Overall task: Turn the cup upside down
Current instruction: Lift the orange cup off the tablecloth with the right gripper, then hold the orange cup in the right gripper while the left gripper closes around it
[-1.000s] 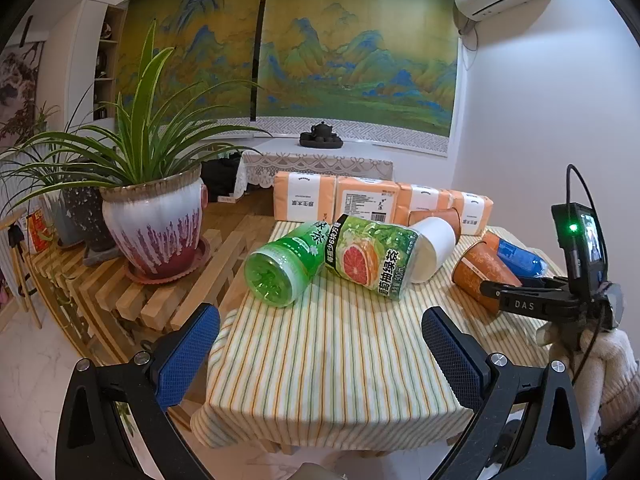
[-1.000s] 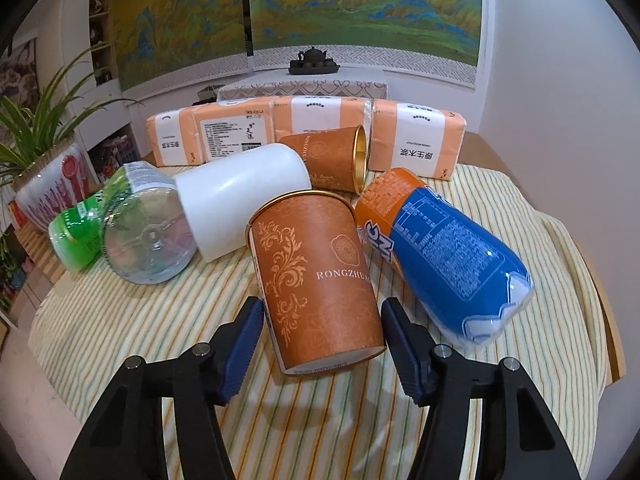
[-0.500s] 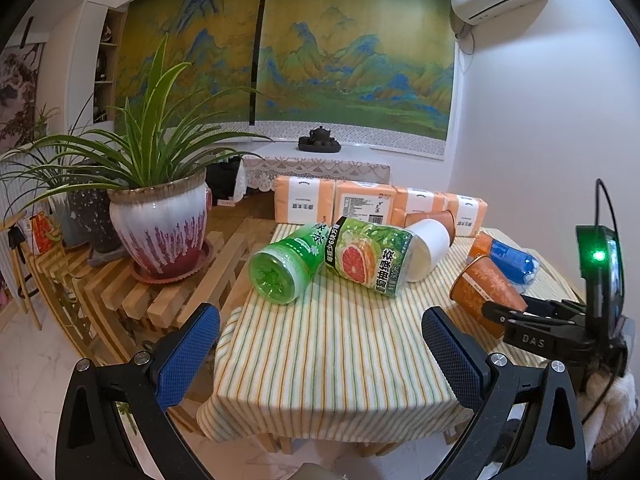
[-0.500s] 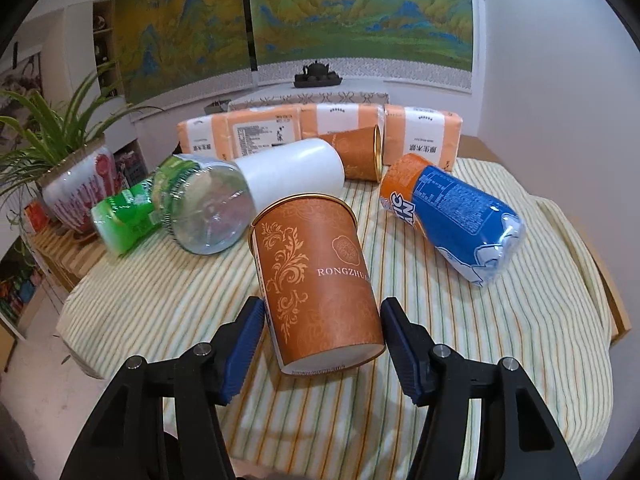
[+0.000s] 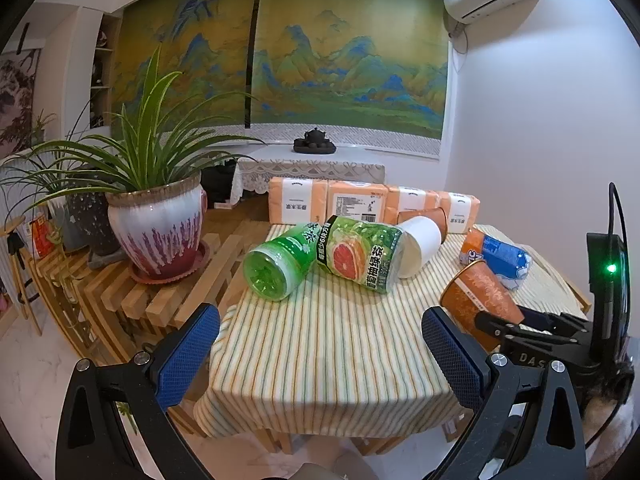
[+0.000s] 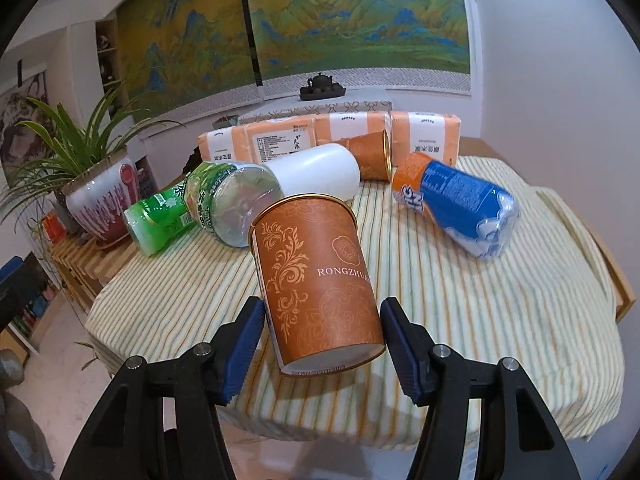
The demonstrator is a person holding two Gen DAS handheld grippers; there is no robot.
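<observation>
An orange paper cup (image 6: 320, 280) with gold swirls is held between the blue pads of my right gripper (image 6: 322, 332), lifted above the striped tablecloth (image 6: 480, 312) and tilted, rim pointing away and up. The same cup (image 5: 480, 300) shows at the right of the left wrist view, gripped by the right gripper (image 5: 520, 322). My left gripper (image 5: 320, 348) is open and empty, hanging off the table's near left corner.
On the table lie a green bottle (image 5: 280, 264), a grapefruit-label bottle (image 5: 360, 254), a white cup (image 5: 420, 240), a second orange cup (image 6: 370, 156), a blue-orange bottle (image 6: 456, 200) and tissue packs (image 6: 332, 132). A potted plant (image 5: 156, 224) stands on a slatted bench at left.
My right gripper has lifted the orange cup up and back from the table, towards its near edge. My left gripper has drawn back from the table.
</observation>
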